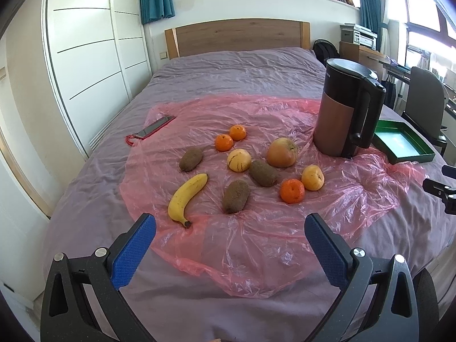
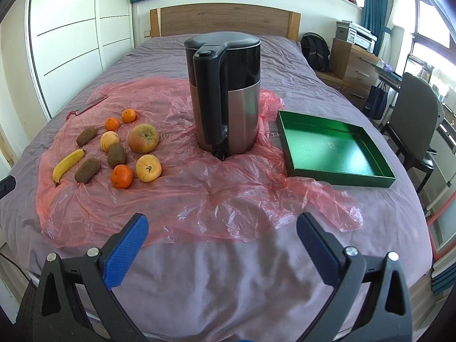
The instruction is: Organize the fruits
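Fruit lies on a pink plastic sheet (image 1: 256,242) on the bed: a banana (image 1: 186,195), three kiwis (image 1: 236,195), three tangerines (image 1: 292,190), two yellow fruits (image 1: 313,177) and an apple (image 1: 282,152). The same fruit shows at the left of the right wrist view, with the apple (image 2: 142,138) and banana (image 2: 67,166). An empty green tray (image 2: 336,171) sits right of the kettle. My left gripper (image 1: 230,229) is open, just short of the banana and nearest kiwi. My right gripper (image 2: 222,229) is open over the sheet's near edge, holding nothing.
A black and copper kettle (image 2: 225,94) stands on the sheet between fruit and tray. A phone in a red case (image 1: 155,127) lies at the sheet's far left. A chair (image 2: 413,114) and desk stand right of the bed; a white wardrobe stands on the left.
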`<state>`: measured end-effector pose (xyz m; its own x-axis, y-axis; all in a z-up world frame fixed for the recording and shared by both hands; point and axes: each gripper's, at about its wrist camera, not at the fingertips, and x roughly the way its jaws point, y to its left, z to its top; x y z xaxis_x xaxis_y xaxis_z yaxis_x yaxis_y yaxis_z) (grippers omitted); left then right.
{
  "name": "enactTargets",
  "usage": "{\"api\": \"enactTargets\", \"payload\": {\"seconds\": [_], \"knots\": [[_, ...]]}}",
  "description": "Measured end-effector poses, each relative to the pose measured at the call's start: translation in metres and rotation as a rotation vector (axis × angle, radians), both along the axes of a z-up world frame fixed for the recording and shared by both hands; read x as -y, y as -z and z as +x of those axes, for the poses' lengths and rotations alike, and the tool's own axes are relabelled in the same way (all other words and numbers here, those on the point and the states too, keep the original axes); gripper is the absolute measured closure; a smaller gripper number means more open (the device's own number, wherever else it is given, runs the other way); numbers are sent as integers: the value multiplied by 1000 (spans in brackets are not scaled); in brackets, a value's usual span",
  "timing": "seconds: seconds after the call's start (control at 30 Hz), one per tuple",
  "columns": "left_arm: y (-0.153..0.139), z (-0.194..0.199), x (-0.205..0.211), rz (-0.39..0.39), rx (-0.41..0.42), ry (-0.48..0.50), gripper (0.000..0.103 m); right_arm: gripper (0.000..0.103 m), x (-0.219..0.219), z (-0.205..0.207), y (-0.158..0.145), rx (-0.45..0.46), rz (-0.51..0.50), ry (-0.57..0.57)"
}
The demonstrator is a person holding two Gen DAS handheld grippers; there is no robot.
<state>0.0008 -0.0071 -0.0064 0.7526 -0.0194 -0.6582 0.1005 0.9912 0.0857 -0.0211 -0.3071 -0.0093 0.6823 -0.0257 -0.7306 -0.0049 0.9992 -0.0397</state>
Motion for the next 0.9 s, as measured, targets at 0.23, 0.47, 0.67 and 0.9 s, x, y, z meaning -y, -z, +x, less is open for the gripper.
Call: {"api": "enactTargets", "payload": {"seconds": [0.23, 0.47, 0.67, 0.9], "knots": [[0, 2, -5, -9, -14, -18, 1, 0, 1, 0, 0, -1, 17, -12], [5, 4, -2, 14, -33, -18, 1, 0, -2, 0, 3, -7, 39, -24], [8, 6, -5, 11, -49, -36, 1, 0, -2, 0, 3, -14, 40, -25], [8, 7, -5, 32, -45, -55, 1, 0, -5, 1, 5, -21, 30, -30]]}}
